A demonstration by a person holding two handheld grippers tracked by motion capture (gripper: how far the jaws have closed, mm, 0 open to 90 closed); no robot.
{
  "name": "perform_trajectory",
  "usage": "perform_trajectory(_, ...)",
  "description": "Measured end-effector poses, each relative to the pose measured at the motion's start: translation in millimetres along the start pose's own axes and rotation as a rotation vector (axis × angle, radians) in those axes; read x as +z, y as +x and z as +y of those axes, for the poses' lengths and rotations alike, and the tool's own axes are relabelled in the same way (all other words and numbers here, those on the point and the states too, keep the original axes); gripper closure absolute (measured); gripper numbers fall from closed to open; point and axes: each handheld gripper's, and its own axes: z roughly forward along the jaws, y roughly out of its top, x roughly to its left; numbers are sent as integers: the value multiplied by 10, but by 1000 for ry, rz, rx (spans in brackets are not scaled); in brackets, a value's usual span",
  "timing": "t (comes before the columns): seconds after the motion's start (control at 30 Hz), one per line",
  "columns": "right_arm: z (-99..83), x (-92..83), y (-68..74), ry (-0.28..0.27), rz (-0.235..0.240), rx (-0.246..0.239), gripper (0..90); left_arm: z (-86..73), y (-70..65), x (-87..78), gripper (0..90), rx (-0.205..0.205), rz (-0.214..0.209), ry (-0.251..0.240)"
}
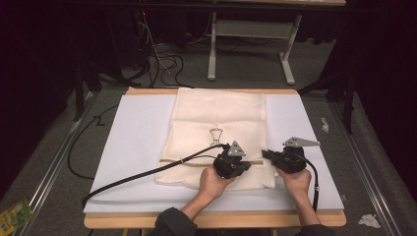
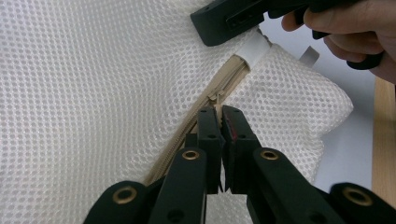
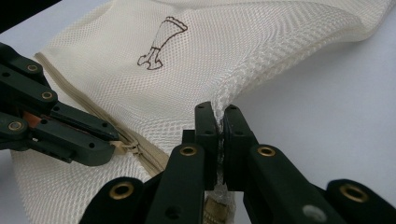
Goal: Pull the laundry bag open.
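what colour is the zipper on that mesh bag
Beige tan, slightly darker than the cream mesh bag; the zipper shows best in the left gripper view.

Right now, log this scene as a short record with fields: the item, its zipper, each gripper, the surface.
item: cream mesh laundry bag lying flat, a small dark printed figure on it
zipper: beige zipper running across the bag near the person's edge
left gripper: shut on the zipper pull
right gripper: shut on the mesh at the bag's edge by the zipper's end
surface: white board on a wooden table
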Motion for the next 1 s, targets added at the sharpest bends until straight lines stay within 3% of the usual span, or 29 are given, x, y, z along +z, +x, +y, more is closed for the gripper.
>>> perform_trajectory(0.33, 12, 26, -14, 23, -6, 8, 884, -25, 17, -42, 871, 3, 9, -2)
perform_trajectory(0.53, 14, 35, -20, 16, -4, 5, 884, -14, 41, -50, 871, -20, -5, 2)
perform_trajectory(0.8, 7, 43, -25, 14, -2, 9, 884, -25, 33, -49, 871, -12, 3, -4)
perform_trajectory(1.0, 6, 24, -33, 14, -9, 7, 884, -64, 78, -86, 871, -40, 5, -9)
